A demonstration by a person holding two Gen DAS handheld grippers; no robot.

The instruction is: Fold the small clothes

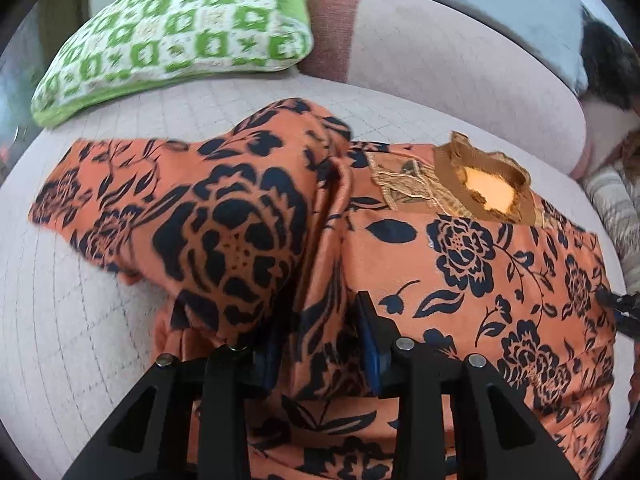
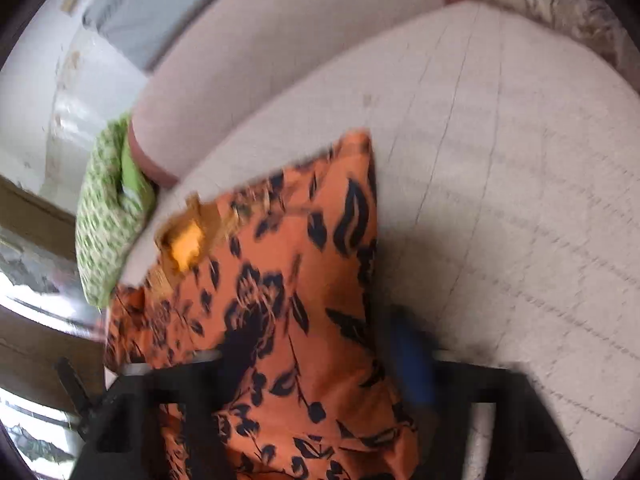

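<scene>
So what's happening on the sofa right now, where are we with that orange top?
The orange floral top lies on the quilted sofa seat, neckline away from the cameras. The left gripper has a ridge of its fabric between its jaws, with one sleeve side bunched up and lifted over. The right gripper has the opposite edge between its jaws; that view is motion-blurred. The fold is not yet finished. A green patterned cushion sits at the back.

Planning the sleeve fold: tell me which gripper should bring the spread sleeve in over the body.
Left, probably. The left gripper sits in the bunched orange floral top, beside the sleeve lying out on the sofa seat. The right gripper straddles the opposite edge.
</scene>
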